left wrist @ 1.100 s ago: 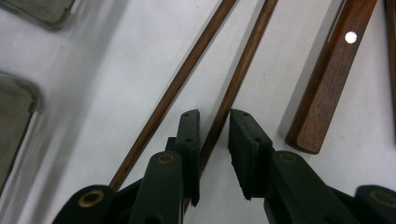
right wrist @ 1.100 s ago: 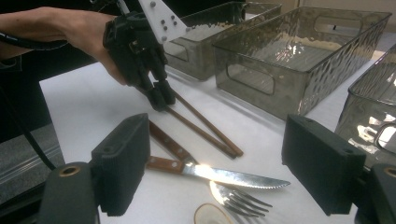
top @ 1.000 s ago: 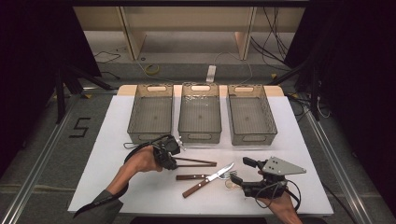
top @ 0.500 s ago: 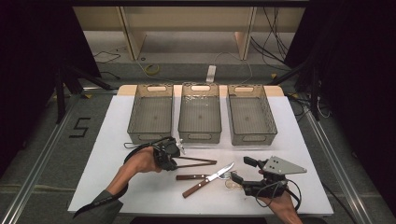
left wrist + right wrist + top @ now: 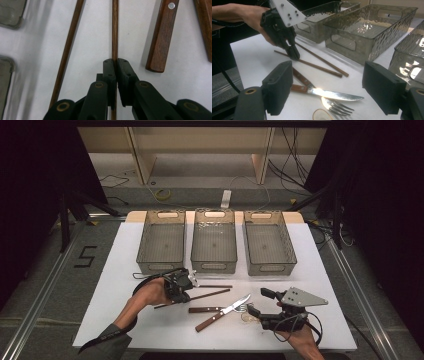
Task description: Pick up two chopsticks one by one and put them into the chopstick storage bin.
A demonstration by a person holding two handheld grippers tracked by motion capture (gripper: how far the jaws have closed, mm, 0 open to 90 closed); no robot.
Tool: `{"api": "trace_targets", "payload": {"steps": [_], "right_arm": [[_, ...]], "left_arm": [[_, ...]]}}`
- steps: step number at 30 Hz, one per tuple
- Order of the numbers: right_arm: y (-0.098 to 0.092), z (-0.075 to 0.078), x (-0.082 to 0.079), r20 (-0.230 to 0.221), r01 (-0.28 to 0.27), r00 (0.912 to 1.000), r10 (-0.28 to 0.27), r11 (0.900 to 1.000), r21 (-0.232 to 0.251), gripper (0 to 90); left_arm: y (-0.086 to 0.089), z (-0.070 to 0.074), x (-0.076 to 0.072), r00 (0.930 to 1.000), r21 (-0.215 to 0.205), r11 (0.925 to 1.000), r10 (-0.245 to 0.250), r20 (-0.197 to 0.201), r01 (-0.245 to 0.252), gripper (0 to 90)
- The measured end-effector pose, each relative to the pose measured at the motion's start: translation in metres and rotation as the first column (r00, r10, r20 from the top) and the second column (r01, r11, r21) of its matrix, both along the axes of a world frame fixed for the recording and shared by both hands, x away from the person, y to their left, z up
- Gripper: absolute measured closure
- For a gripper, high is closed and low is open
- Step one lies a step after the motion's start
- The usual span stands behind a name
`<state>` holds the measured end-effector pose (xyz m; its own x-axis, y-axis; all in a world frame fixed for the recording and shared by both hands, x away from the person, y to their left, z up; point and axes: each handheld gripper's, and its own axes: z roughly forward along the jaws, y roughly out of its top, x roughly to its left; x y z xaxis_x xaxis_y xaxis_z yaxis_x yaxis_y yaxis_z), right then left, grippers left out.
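1. The right gripper (image 5: pixel 256 311) is resting near the table's (image 5: pixel 115 285) near right corner, its jaws standing wide apart with nothing between them. Its own view is showing the serrated knife (image 5: pixel 329 94) crossing between the jaws and fork (image 5: pixel 337 106) tines just below the blade; the high view is showing both wooden handles lying side by side near the middle of the near edge.
2. The left gripper (image 5: pixel 184 292) is sitting left of centre, pointing down, with its jaws clamped on one chopstick (image 5: pixel 115 30). Its own view is showing the pads pinching the thin wood; the high view is too coarse to show that contact.
3. The held chopstick is lying flat on the table, its long axis running roughly left to right with the right end angled slightly toward the far edge.
4. The second chopstick (image 5: pixel 68 47) is lying just beyond it, close by but not touching near the jaws, running nearly parallel to the near edge.
5. Against the earlier frame, the left jaws have just been closing with the chopstick between them; both hands are staying in place.
6. Three bins (image 5: pixel 214 262) are standing in a row along the far edge.
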<state>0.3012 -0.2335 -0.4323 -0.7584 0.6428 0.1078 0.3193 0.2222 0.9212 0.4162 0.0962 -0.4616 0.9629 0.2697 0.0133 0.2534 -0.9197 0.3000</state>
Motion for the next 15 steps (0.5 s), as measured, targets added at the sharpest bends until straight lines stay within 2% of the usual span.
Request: {"api": "trace_targets", "payload": {"steps": [5,11,15], "right_arm": [[0.0,0.0,0.0,0.002,-0.003,1.0,0.003,1.0,-0.003,25.5],[0.0,0.0,-0.001,0.002,-0.002,1.0,0.002,1.0,-0.003,25.5],[0.0,0.0,0.0,0.004,-0.003,1.0,0.003,1.0,0.001,25.5]], "left_arm": [[0.0,0.001,0.0,0.9999,0.005,0.9999,-0.011,0.005,0.011,84.5],[0.003,0.012,-0.001,0.9994,-0.041,0.9991,0.012,0.032,-0.011,84.6],[0.005,0.019,-0.001,0.998,-0.074,0.9961,0.051,0.038,-0.048,84.7]]}}
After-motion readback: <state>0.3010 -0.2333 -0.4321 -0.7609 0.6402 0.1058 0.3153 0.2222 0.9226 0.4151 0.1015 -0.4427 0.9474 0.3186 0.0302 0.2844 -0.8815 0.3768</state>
